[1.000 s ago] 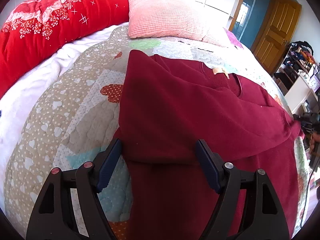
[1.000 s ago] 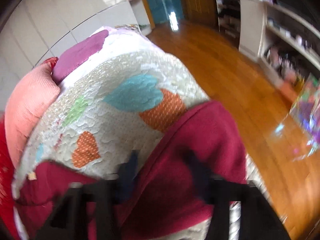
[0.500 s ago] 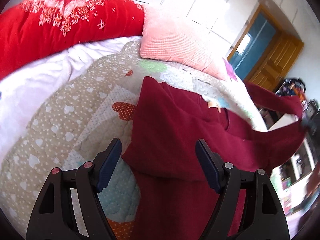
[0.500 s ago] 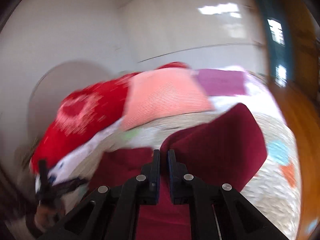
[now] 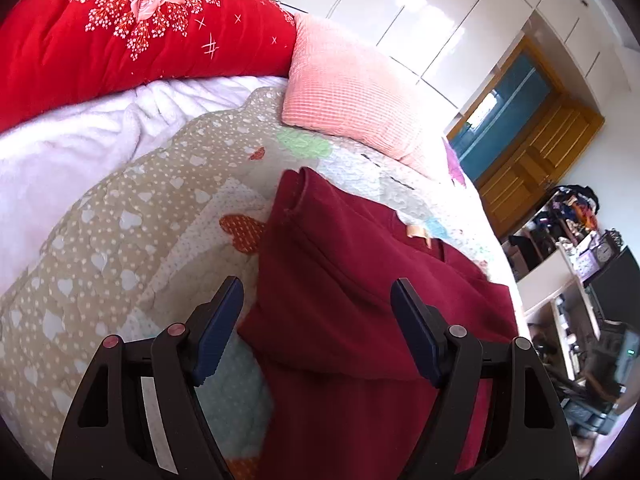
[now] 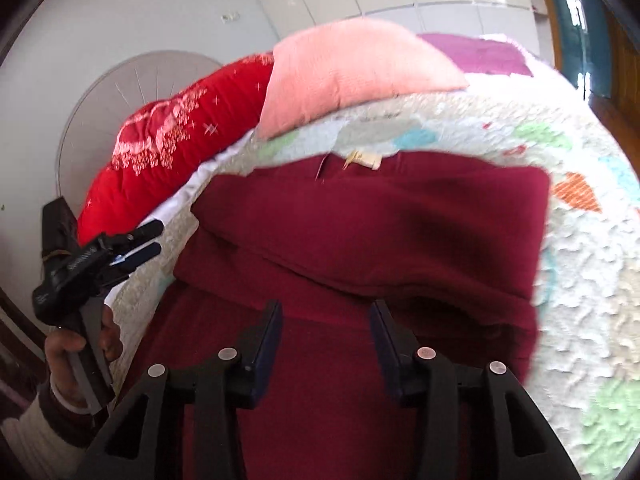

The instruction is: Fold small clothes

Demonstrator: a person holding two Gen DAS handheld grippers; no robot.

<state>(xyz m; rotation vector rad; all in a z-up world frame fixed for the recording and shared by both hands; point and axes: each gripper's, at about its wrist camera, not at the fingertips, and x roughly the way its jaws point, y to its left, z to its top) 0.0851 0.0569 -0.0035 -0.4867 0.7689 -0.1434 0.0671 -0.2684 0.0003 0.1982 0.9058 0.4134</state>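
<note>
A maroon sweater [image 5: 360,288] lies on the patchwork quilt [image 5: 120,240], with a tan label [image 6: 366,159] at its collar. Both sleeves are folded across the chest, and the upper one [image 6: 420,240] forms a band across the right wrist view. My left gripper [image 5: 316,300] hovers open over the sweater's left edge with nothing between its pads. It also shows in the right wrist view as the left gripper [image 6: 136,244], held in a hand off the bed's side. My right gripper [image 6: 326,312] hangs just above the sweater's lower front. Its jaws are opening and no cloth is pinched between them.
A red floral duvet [image 5: 120,32] and a pink pillow [image 5: 352,92] lie at the head of the bed, with a white blanket [image 5: 80,136] beside them. White wardrobe doors, a wooden door [image 5: 532,152] and cluttered shelves [image 5: 580,240] stand beyond the bed.
The right gripper swung the pinched sleeve across the sweater and its jaws have parted; the sleeve now lies over the chest. The left gripper stayed open and rolled back a little.
</note>
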